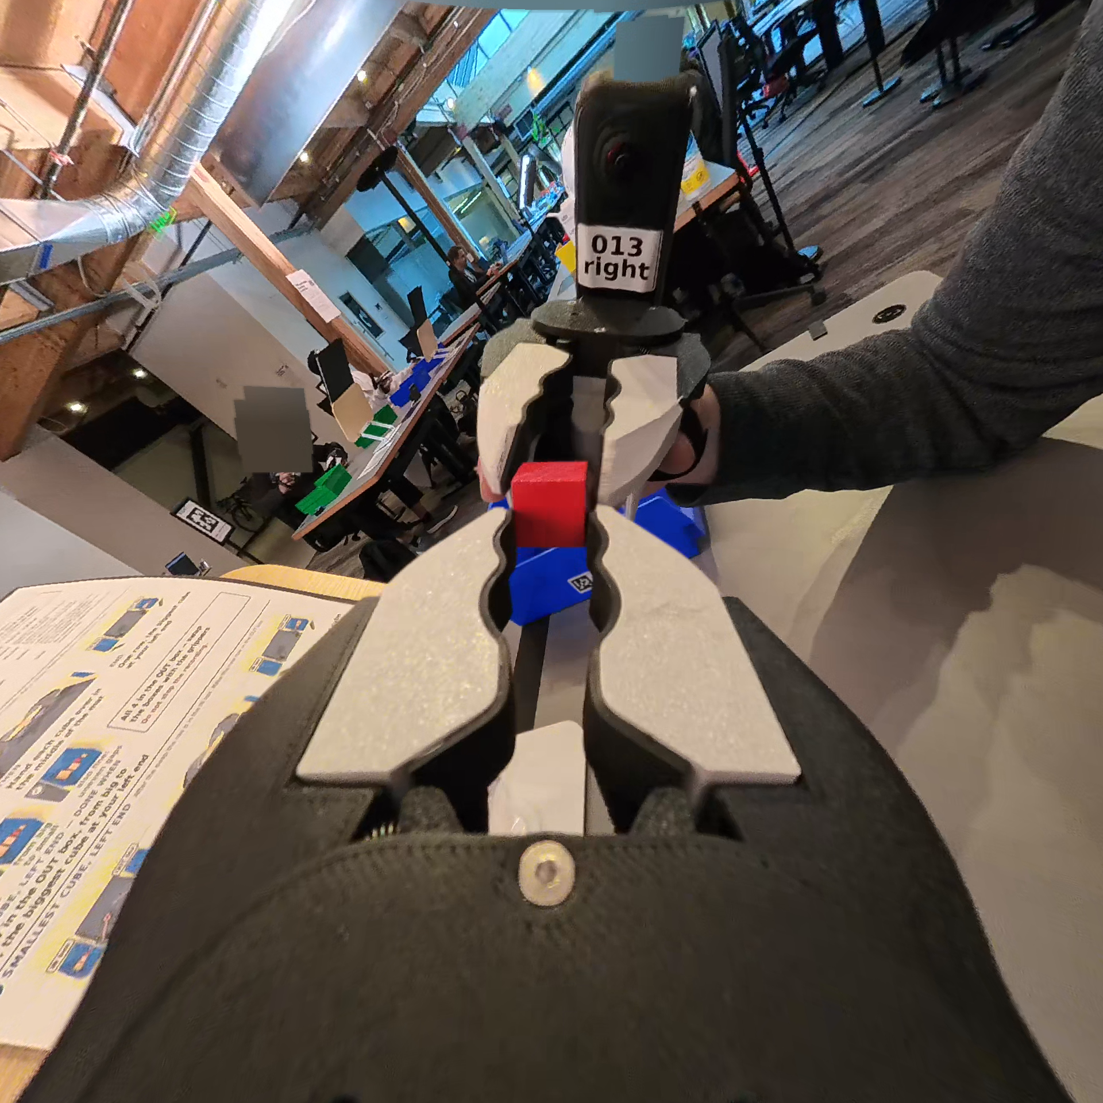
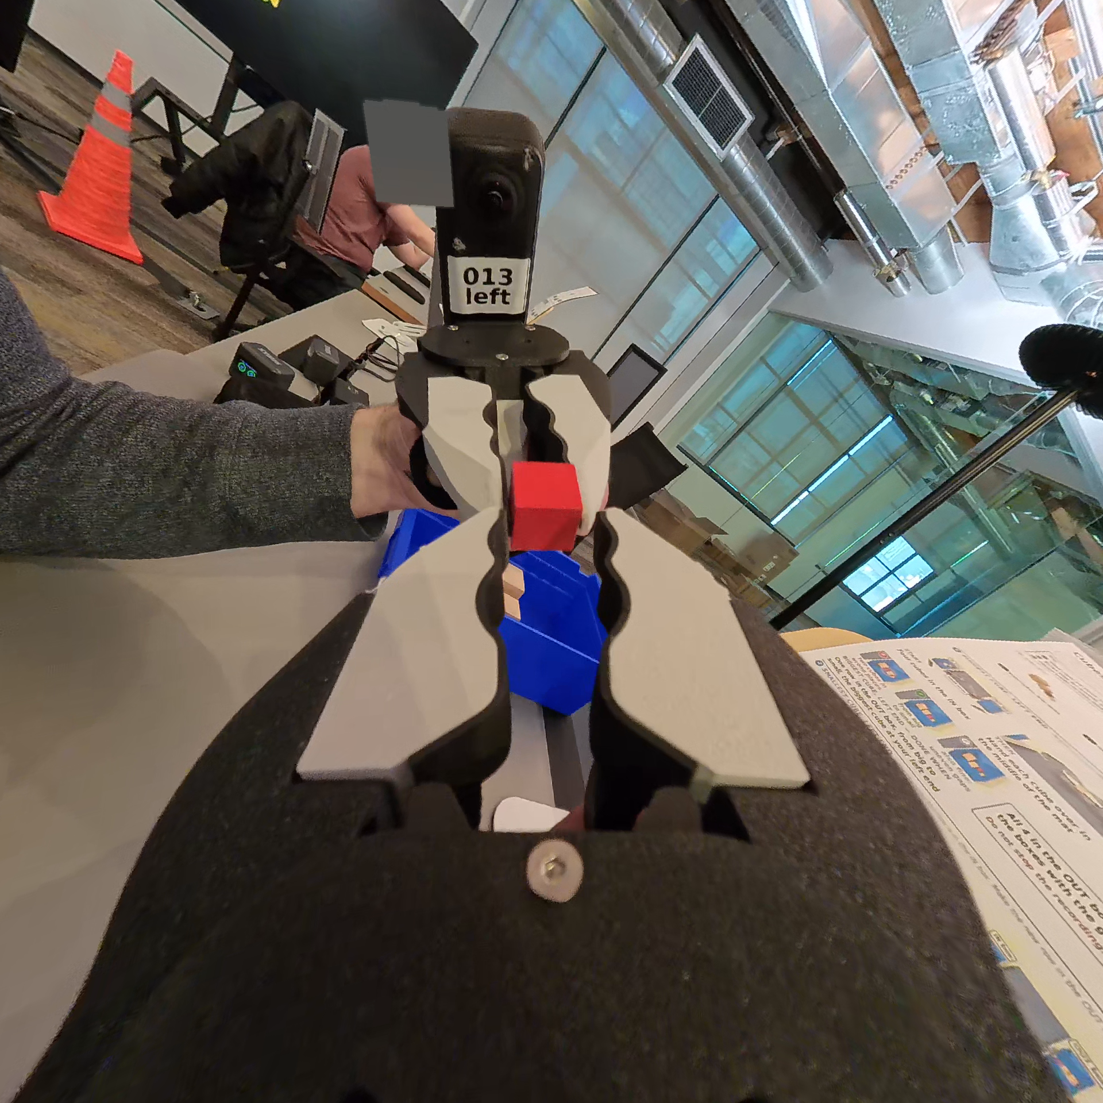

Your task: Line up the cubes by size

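Above the blue bin [image 2: 555,650], both grippers' tips meet around the red cube [image 1: 549,504].

1. The left wrist view looks forward along its own fingers, close – facing the right gripper [image 1: 552,477].
2. The right wrist view faces back at the left gripper [image 2: 540,504].
3. Both share the red cube [image 1: 549,504] (and blue bins [image 2: 552,650] below).

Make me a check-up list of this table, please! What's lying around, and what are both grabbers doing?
Surface: grey table.
Job's things: red cube up in the air; wooden cubes inside a blue bin.
Clutter: instruction sheet; black battery packs.
Grippers: left gripper fingers press the red cube; right gripper open around it, one finger apart.
Cables: thin wire by the packs.
Surroundings: orange cone, windows, ducts.
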`<state>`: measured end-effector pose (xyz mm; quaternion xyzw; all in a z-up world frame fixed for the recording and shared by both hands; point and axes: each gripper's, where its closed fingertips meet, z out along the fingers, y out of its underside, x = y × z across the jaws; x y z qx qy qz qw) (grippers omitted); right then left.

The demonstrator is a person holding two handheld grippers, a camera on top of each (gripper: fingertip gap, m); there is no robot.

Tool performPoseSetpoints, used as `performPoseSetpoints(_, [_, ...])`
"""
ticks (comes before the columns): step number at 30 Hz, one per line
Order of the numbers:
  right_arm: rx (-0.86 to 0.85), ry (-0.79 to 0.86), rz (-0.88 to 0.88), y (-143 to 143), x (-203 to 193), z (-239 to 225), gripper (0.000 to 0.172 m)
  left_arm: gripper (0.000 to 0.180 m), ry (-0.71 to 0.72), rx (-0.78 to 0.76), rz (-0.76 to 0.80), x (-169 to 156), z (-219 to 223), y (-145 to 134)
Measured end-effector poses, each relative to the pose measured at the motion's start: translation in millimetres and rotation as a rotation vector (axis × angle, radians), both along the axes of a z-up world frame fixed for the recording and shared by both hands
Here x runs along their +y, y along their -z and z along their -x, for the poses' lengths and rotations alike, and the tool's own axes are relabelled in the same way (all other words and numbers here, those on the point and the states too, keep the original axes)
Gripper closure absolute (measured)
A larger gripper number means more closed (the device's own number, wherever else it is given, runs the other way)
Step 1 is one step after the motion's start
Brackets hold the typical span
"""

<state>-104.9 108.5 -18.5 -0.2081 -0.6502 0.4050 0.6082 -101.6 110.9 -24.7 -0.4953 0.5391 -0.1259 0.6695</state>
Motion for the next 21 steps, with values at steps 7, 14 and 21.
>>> performPoseSetpoints(7, [-0.001, -0.037, 0.026, -0.4, -3.9, -1.0, 0.147, 0.159, 0.008, 0.013, -0.002, -0.6, -3.5, 2.2])
performPoseSetpoints(14, [0.003, -0.067, 0.041, -0.9, -8.0, -1.8, 0.151, 0.159, 0.027, 0.005, -0.002, -3.3, -4.8, 0.9])
performPoseSetpoints(21, [-0.002, -0.047, 0.035, -2.9, -6.9, -2.6, 0.151, 0.157, -0.013, 0.016, 0.006, -1.1, -1.8, 0.2])
